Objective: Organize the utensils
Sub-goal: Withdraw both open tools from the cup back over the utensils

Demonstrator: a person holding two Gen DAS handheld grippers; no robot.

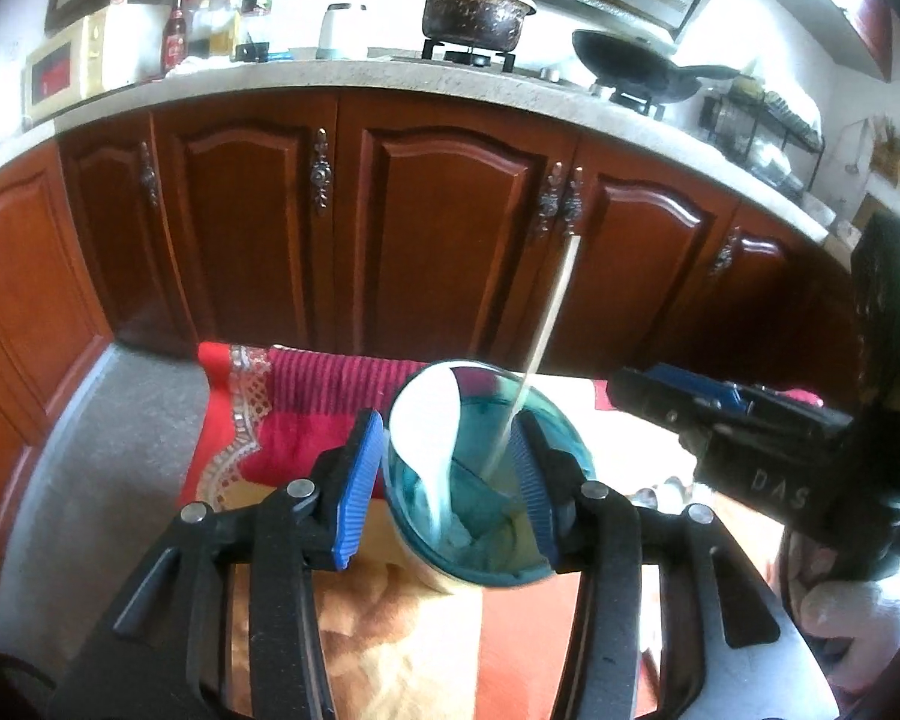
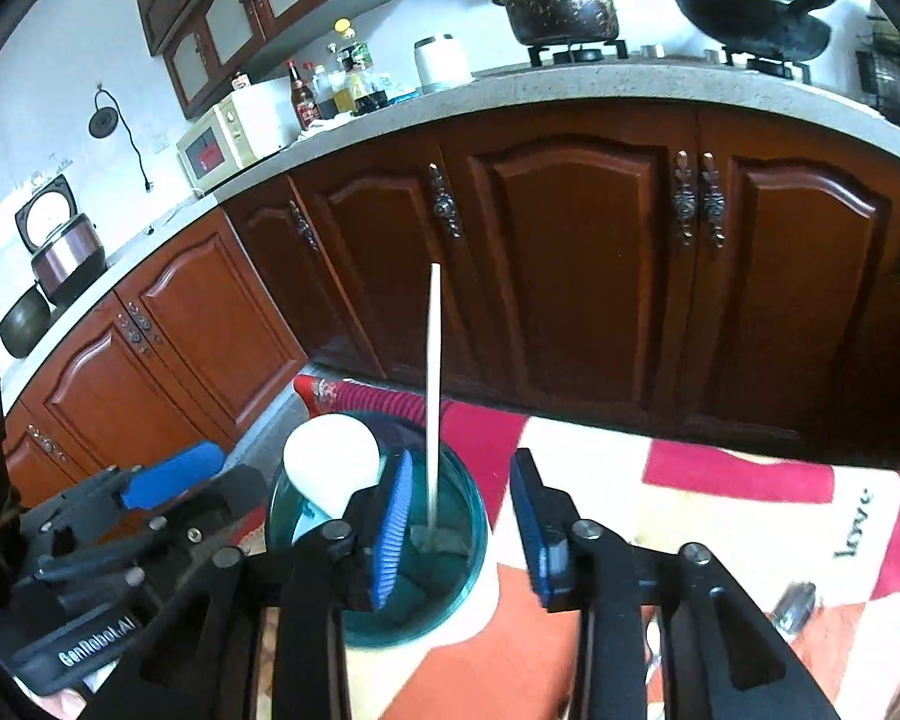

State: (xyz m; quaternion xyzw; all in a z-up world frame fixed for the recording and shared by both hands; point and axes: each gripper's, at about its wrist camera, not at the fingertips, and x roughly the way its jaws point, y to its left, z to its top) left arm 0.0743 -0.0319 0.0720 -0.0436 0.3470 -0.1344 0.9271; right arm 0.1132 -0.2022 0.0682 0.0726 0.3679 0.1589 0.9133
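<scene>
Utensils: a white spoon [image 1: 426, 438] and a pale chopstick [image 1: 546, 330] stand in the teal cup [image 1: 546, 564] on the patterned cloth [image 1: 282, 408], the chopstick's long axis near upright, tipped toward one o'clock. The left gripper [image 1: 444, 483] stands wide, its pads straddling the cup and apart from the glass. The right gripper [image 2: 462, 531] is partly open and holds nothing, the cup at its eleven o'clock. A metal spoon [image 2: 795, 600] lies at four o'clock of the right gripper, judged the nearer hand. Open cloth surrounds it; the far table edge is close behind the cup.
</scene>
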